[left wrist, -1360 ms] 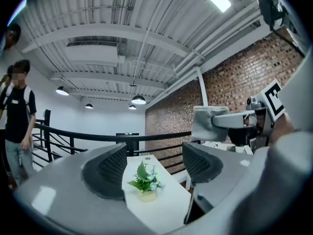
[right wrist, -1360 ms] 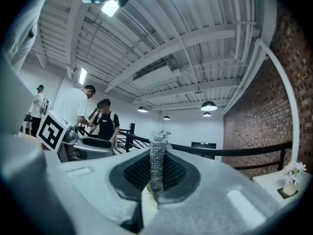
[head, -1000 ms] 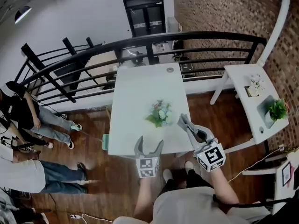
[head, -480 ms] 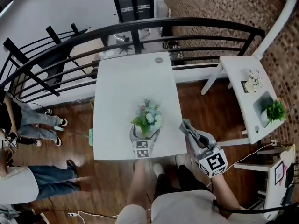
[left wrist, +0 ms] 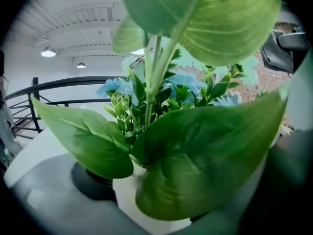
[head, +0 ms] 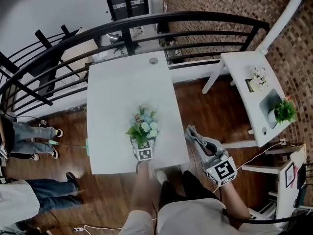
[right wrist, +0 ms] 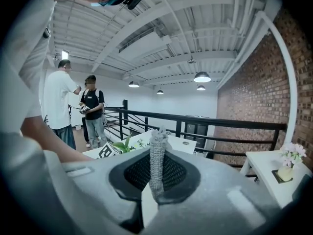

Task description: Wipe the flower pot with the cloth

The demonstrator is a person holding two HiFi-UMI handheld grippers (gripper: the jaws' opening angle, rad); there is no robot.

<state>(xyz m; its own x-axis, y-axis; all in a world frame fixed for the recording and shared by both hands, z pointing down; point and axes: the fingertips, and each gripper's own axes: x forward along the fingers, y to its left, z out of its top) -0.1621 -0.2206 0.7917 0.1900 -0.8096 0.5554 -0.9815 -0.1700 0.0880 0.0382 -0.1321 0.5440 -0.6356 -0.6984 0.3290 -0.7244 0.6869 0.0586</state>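
A white flower pot [left wrist: 146, 202] with green leaves and pale blue flowers [head: 143, 127] stands near the front edge of the white table [head: 117, 92]. My left gripper [head: 143, 143] reaches in from the front, its jaws closing around the pot. In the left gripper view a dark pad [left wrist: 90, 177] lies against the pot's left side, and leaves cover the other jaw. My right gripper [head: 198, 140] hangs off the table's right edge, over the wooden floor. It is shut on a grey knitted cloth [right wrist: 157, 160], which sticks up between the jaws.
A small round object [head: 153, 61] lies at the table's far end. A black railing [head: 146, 26] curves behind the table. A second white table [head: 244, 97] at the right carries a potted plant [head: 283, 110] and a small vase [head: 257, 77]. People [right wrist: 93, 106] stand at the left.
My left gripper moved forward from the table's front edge to the plant and now has its jaws around the pot. My right gripper, still holding the cloth, sank a little.
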